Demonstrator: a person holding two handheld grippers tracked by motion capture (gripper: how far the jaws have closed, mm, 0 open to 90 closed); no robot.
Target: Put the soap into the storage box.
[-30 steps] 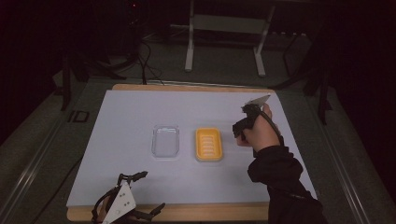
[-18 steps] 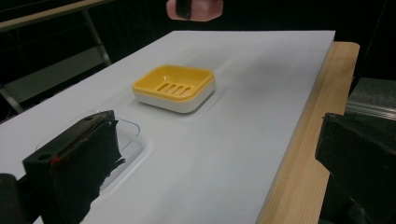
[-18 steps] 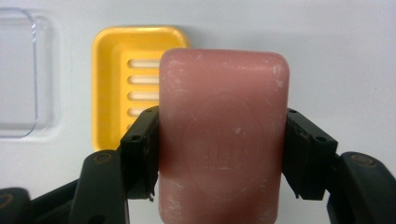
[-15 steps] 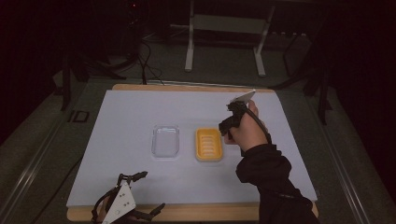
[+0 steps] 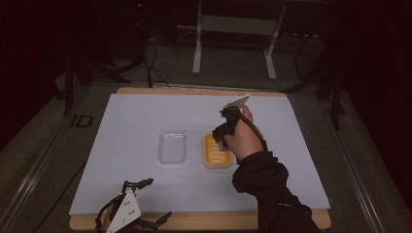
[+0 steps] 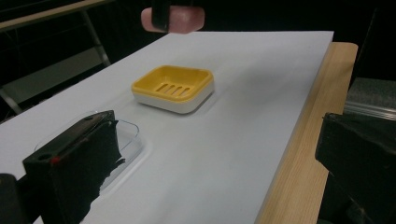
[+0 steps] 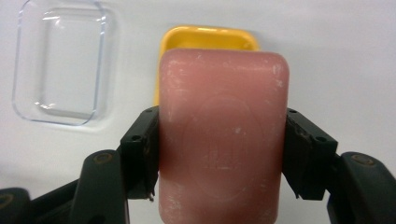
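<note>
1. Black two-jaw right gripper (image 5: 221,138), with a grey three-cornered plate on top and a dark cable trailing toward 5 o'clock.
2. Black long sleeve (image 5: 272,194), bunched at the cuff.
3. Black left gripper (image 5: 150,201), white-grey dotted plate on top.

White-covered table (image 5: 145,116) with yellow soap dish (image 5: 216,151) beside clear lid (image 5: 172,146).

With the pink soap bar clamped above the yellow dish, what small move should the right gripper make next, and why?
Probably lower it straight down. The right gripper clamps the pink rectangular soap bar by its long sides, hanging above the empty yellow slotted soap dish, not touching it. The clear plastic lid lies apart, out of the way.
</note>
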